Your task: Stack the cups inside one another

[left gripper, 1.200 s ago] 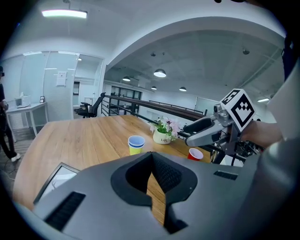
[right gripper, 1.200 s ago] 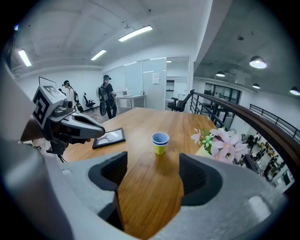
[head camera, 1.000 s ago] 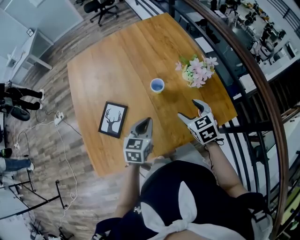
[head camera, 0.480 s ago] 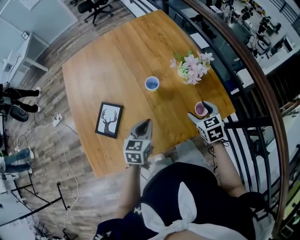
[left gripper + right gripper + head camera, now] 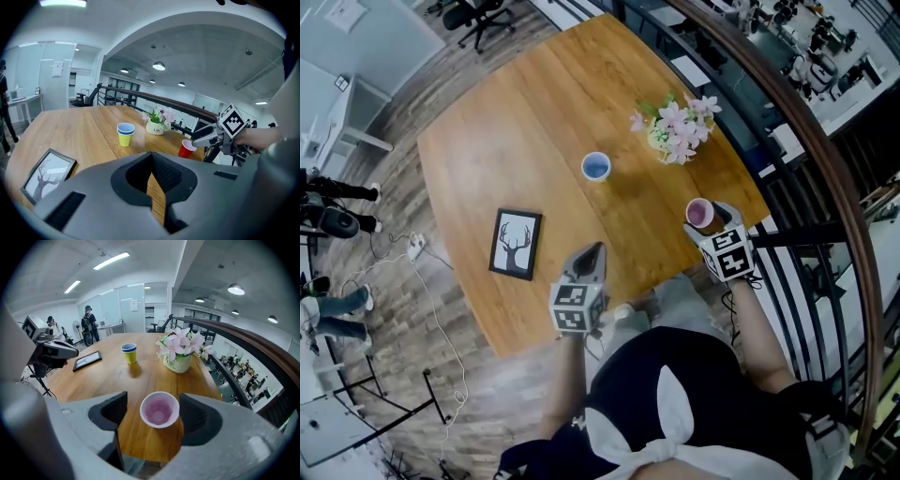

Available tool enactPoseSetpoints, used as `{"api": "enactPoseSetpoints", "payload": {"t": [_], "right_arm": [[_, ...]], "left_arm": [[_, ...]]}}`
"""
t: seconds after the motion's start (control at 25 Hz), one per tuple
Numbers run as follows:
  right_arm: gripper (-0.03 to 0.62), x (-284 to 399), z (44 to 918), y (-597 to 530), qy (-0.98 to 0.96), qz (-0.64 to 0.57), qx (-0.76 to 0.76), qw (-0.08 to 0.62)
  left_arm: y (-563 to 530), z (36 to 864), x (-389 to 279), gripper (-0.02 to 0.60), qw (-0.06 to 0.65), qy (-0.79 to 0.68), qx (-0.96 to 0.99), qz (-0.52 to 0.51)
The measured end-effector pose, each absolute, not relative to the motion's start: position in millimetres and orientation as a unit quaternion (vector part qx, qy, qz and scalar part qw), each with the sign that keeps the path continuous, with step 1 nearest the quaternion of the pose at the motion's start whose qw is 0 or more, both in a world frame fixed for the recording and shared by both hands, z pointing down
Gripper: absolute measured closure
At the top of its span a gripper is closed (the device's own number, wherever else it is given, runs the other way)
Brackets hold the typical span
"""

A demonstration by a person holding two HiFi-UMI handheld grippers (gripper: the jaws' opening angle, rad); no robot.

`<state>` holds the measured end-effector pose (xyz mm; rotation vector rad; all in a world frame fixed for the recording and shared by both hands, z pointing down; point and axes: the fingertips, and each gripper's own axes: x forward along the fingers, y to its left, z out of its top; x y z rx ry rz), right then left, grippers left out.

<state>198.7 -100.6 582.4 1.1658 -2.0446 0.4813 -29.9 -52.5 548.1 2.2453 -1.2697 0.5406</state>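
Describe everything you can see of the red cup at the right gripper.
The red cup looks like a small disposable cup. It is red outside, with a pale pinkish inside and a light rim, and it is empty. It stands mouth up and appears to rest on the wooden table, close to the edge nearest the person. It sits between the open fingers of the right gripper. A gap shows at one finger, and contact at the other is unclear.

On the worktop (image 5: 516, 141), the right tongs (image 5: 705, 219) flank a pink-lined cup (image 5: 698, 212) at the edge; a blue cup (image 5: 596, 167) stands near flowers (image 5: 672, 128).
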Motion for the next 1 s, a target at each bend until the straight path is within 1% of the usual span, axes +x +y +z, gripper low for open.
{"api": "enactPoseSetpoints", "payload": {"t": [0.48,1.0], "right_arm": [[0.250,208.8,617.3,-98.8,-0.774,0.219,0.455,0.382],[0.250,217.9,623.9,-104.0,-0.766,0.212,0.463,0.391]], "left_arm": [[-51.9,553.6,-23.0,0.565,0.254,-0.464,0.825,0.201],[-49.0,555.7,-22.4,0.565,0.253,-0.466,0.823,0.204]]}}
